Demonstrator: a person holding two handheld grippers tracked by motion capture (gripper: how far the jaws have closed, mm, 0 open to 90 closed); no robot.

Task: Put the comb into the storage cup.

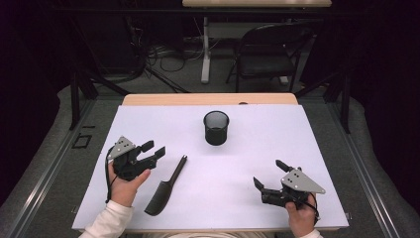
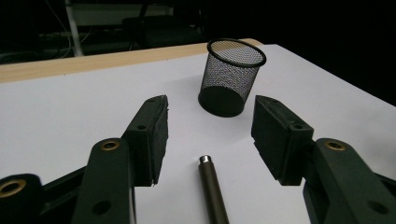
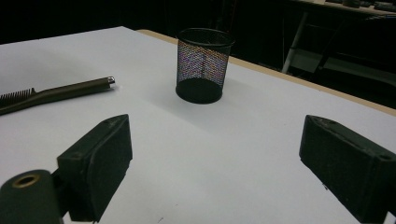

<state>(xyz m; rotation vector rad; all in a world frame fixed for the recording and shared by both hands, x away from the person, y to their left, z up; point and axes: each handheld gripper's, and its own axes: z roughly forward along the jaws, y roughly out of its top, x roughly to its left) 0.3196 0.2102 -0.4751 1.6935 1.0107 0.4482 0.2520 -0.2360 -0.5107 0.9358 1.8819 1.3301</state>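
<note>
High view: a white table carries three things, namely a black mesh cup standing upright toward the far middle, a dark comb with a long handle lying flat at the near left, and the two hand-held grippers. The comb lies aslant, its toothed head toward the near edge and its handle tip pointing toward the mesh cup, well apart from it. The left gripper is held just to the left of the comb's handle, jaws pointing toward the far right; the right gripper is held low at the near right, well apart from both comb and cup, jaws pointing toward the far left.

Left gripper view: the jaws of the left gripper stand partly spread, one to each side of the comb's handle, whose metal-capped tip lies on the table between them. Neither pad touches the handle; white table shows on both sides of it. The mesh cup stands upright beyond the jaws, just past the handle tip and slightly right of it.

Right gripper view: the jaws of the right gripper are spread wide with bare table between them and nothing gripped. The mesh cup stands ahead, and the comb lies at the far left, teeth at the frame's edge, handle tip pointing toward the cup.
</note>
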